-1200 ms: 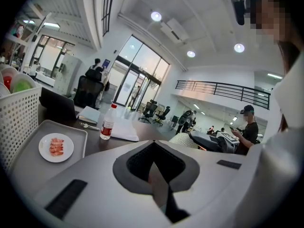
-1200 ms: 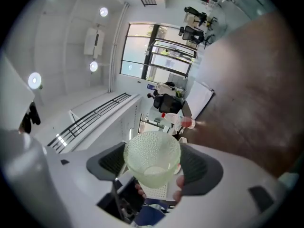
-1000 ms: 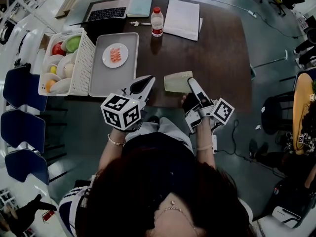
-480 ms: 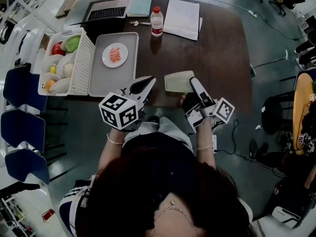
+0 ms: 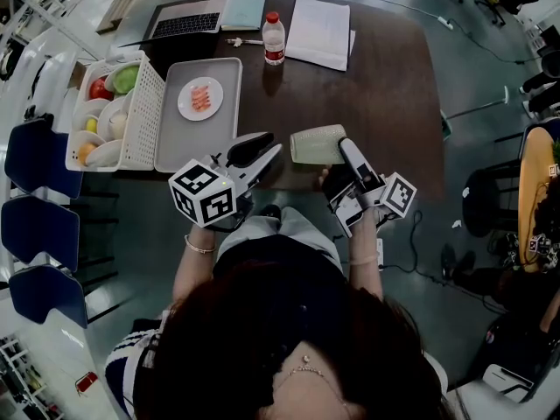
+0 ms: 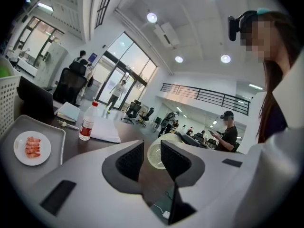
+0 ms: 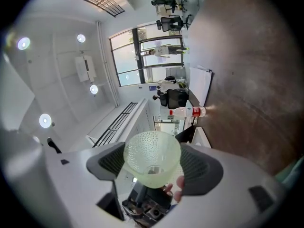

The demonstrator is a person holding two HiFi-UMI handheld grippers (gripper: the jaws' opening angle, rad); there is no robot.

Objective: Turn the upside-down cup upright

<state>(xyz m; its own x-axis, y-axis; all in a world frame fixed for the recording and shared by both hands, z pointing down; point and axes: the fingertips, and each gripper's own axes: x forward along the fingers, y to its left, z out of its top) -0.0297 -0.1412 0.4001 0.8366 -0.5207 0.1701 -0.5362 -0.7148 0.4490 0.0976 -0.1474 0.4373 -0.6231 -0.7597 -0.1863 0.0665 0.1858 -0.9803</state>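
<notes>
Your right gripper (image 5: 348,154) keeps its fingers clenched on the pale green cup (image 5: 315,144), held sideways above the worktop's (image 5: 385,86) near edge. Your left gripper (image 5: 265,150) has swung toward it, fingers opening with nothing between them yet, likely to help finish the flip.

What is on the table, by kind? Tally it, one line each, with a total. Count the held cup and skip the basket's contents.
Cup: 1
Bottle: 1
Tray: 1
Plate: 1
Basket: 1
Laptop: 1
Notebook: 1
Paper stack: 1
Small white item, too small to identify: 1
Total: 9
</notes>
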